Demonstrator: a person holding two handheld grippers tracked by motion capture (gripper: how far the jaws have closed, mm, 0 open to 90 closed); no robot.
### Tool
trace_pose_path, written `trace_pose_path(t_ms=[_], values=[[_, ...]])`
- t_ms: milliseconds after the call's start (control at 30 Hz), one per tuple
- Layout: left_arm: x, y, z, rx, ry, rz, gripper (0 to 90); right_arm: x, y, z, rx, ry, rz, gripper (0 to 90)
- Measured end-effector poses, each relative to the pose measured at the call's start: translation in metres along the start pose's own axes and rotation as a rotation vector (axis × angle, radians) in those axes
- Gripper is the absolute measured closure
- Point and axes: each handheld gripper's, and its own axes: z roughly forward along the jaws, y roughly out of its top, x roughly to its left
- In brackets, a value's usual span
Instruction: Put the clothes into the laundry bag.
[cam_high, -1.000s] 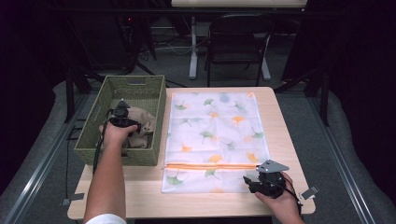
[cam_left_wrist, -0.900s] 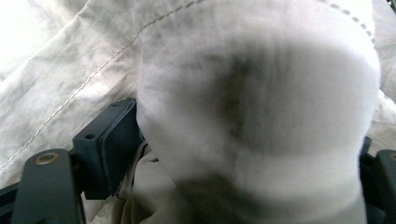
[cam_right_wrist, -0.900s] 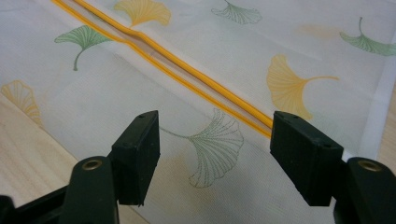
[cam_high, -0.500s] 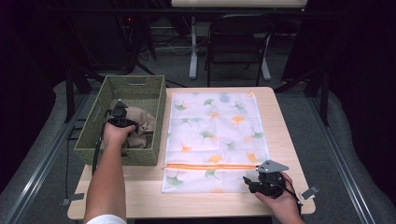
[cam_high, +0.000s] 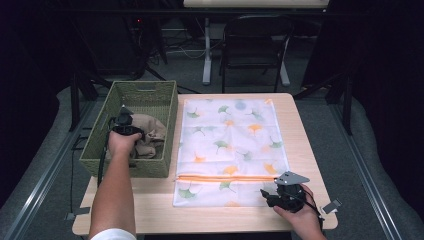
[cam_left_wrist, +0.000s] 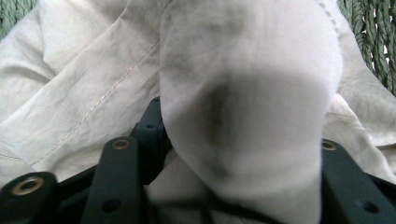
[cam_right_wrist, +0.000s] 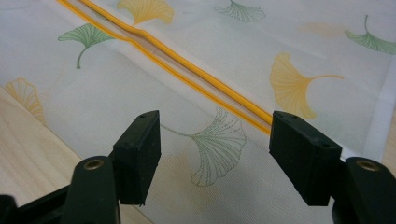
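My left gripper (cam_high: 126, 124) is down in the green basket (cam_high: 95, 145), fingers (cam_left_wrist: 122, 158) just been closing around a white sock (cam_left_wrist: 247, 102) on the beige cloth (cam_left_wrist: 79, 93). Right gripper (cam_high: 270, 196), fingers wide open and holding nothing, waits beside the basket over the mesh bag's (cam_high: 230, 135) orange zipper (cam_right_wrist: 187, 70), ready to open it.

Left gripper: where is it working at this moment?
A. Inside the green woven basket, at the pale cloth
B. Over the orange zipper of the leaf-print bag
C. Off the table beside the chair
A: the left gripper is down in the green woven basket, its jaws around a fold of pale cloth.
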Motion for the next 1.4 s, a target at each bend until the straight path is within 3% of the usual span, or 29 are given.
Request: trace_pose_path(t_ms=[100, 267, 567, 733, 1167, 1400], values=[[-0.001, 0.000, -0.003, -0.011, -0.013, -0.009, 62.9, 0.000, 0.000, 0.000, -0.005, 0.000, 0.006, 33.8], [-0.002, 0.000, -0.004, -0.016, -0.009, 0.003, 64.5, 0.000, 0.000, 0.000, 0.001, -0.004, 0.002, 33.7], [-0.005, 0.004, -0.008, -0.007, 0.010, 0.022, 66.1, 0.000, 0.000, 0.000, -0.008, -0.004, 0.005, 33.8], [-0.004, 0.006, -0.012, -0.024, 0.008, 0.014, 66.4, -0.001, 0.000, -0.001, -0.008, -0.003, 0.002, 33.8], [-0.005, 0.013, -0.030, -0.052, 0.025, 0.042, 66.1, -0.001, 0.000, 0.000, -0.010, -0.002, 0.000, 33.7], [-0.004, 0.014, -0.038, -0.082, 0.012, 0.022, 66.1, -0.001, 0.001, 0.000, -0.006, -0.002, -0.002, 33.7]])
